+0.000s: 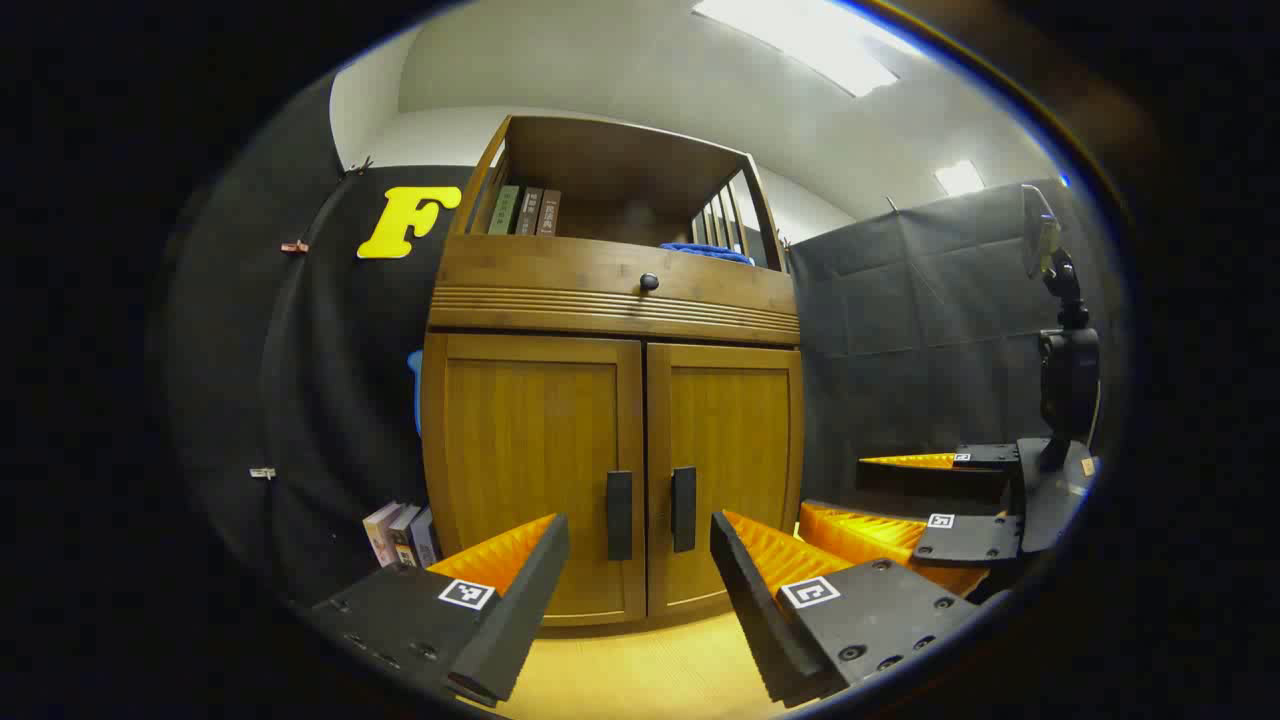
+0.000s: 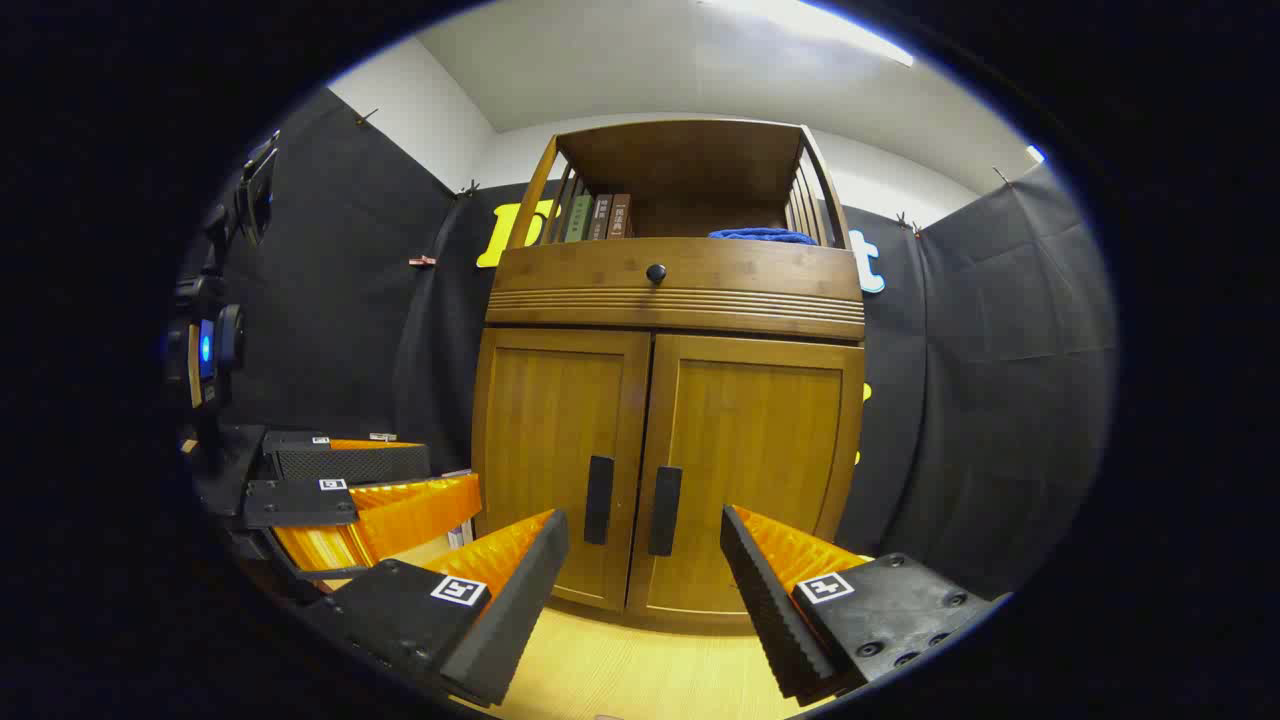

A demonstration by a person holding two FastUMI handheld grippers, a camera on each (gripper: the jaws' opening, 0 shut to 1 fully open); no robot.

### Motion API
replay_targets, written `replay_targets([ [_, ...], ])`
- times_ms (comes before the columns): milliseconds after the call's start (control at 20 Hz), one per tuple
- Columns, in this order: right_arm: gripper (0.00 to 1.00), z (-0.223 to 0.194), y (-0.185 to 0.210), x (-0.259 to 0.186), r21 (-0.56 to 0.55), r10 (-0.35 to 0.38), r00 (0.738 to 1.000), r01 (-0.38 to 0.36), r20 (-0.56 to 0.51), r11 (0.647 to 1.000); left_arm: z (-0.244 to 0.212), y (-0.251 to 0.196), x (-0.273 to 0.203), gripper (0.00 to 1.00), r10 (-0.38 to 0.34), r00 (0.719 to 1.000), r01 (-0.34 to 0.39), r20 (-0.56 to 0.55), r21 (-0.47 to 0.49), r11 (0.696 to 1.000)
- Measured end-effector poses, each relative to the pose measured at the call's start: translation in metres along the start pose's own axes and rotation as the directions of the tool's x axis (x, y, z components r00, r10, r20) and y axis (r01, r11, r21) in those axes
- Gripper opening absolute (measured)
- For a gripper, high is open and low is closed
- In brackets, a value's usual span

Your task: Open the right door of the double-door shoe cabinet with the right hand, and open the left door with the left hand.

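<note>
A wooden double-door shoe cabinet (image 1: pixel 612 400) (image 2: pixel 670 400) stands ahead with both doors closed. The left door (image 1: pixel 535 470) (image 2: pixel 560 460) carries a dark vertical handle (image 1: pixel 619 515) (image 2: pixel 599 513) at its inner edge. On the right door (image 1: pixel 730 460) (image 2: pixel 755 470) a matching handle (image 1: pixel 684 509) (image 2: pixel 664 510) sits beside it. My left gripper (image 1: pixel 638 530) is open, a short way in front of the two handles, touching nothing. My right gripper (image 2: pixel 643 525) is open too, level with the handles and apart from them. It also appears at the right of the left gripper view (image 1: pixel 900 510).
Above the doors is a drawer with a round knob (image 1: pixel 649 282) (image 2: pixel 656 272), and an open shelf with books (image 1: pixel 525 211) and a blue cloth (image 2: pixel 762 236). More books (image 1: pixel 400 533) stand on the floor left of the cabinet. Black cloth walls surround it.
</note>
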State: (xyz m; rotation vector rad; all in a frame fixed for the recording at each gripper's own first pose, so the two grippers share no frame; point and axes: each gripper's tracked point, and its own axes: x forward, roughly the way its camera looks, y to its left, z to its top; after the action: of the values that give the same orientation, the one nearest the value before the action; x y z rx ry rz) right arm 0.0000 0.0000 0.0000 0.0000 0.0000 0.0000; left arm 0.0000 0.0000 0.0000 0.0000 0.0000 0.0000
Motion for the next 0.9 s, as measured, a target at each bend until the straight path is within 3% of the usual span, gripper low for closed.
replay_targets([
  [250,0.97,-0.002,0.000,0.000,-0.003,0.001,1.000,-0.001,-0.007,1.000,0.000,0.009,0.002,0.87,0.040,0.999,-0.040,0.007,-0.006,0.999],
  [650,0.97,0.001,-0.002,-0.001,-0.007,-0.014,1.000,0.014,0.008,1.000,-0.007,0.009,0.010,0.87,0.012,1.000,-0.013,-0.025,-0.048,0.999],
  [750,0.97,0.000,-0.002,0.000,-0.009,-0.017,1.000,0.017,0.008,1.000,-0.006,0.006,0.011,0.94,0.005,1.000,-0.005,-0.017,-0.046,0.999],
  [900,0.97,-0.001,-0.003,-0.001,-0.006,-0.013,1.000,0.013,-0.002,1.000,-0.002,0.003,0.011,0.94,-0.005,1.000,0.005,-0.006,-0.036,0.999],
])
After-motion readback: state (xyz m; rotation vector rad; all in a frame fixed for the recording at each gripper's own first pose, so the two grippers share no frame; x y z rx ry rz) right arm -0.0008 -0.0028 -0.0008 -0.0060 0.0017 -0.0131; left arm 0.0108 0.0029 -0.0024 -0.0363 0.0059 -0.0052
